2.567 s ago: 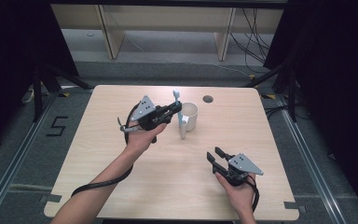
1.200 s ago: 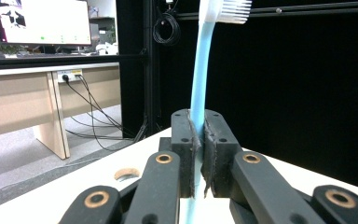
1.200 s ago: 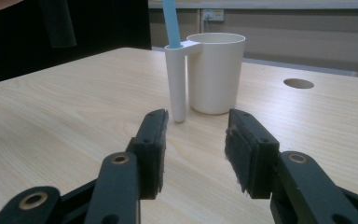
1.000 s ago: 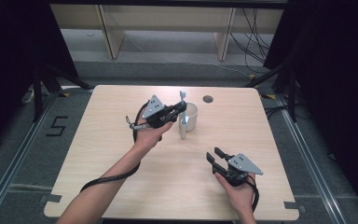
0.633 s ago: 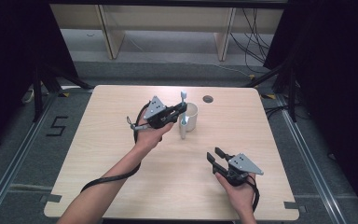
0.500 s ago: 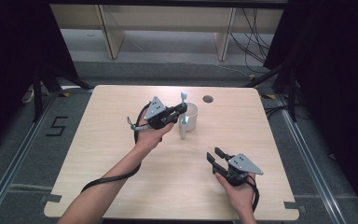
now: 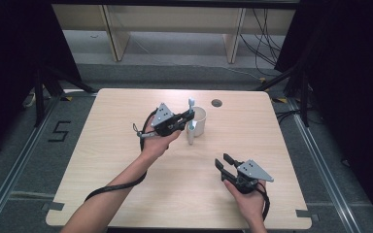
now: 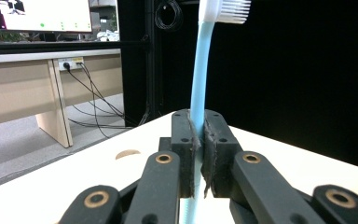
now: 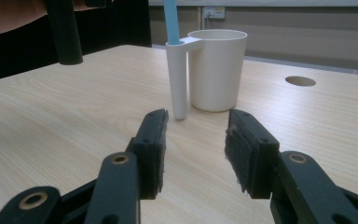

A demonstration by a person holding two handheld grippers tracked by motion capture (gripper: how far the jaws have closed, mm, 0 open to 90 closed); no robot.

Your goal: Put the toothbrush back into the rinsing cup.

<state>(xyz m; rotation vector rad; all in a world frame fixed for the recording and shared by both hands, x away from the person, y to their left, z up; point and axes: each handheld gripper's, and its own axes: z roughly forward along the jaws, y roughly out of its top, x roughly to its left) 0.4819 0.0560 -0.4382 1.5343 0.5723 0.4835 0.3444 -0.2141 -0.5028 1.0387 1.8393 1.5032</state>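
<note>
A white cup (image 7: 200,121) with a narrow side tube (image 7: 190,135) stands at the table's far middle. My left gripper (image 7: 188,117) is shut on a light-blue toothbrush (image 7: 191,106), held upright with the white bristle head on top. In the left gripper view its pads (image 8: 186,140) clamp the toothbrush handle (image 8: 198,70). From the right gripper view, the handle (image 9: 171,21) enters the mouth of the tube (image 9: 177,79) beside the cup (image 9: 216,70). My right gripper (image 7: 224,161) rests near the front right, open (image 9: 193,149) with nothing between its jaws.
A round cable hole (image 7: 216,103) lies in the wooden table (image 7: 126,194) just behind the cup. Shelving and loose cables stand on the floor beyond the far edge. Black curtains hang on both sides.
My left gripper has shifted slightly to the right with the toothbrush, bringing it over the cup's side tube. The right gripper has not moved.
</note>
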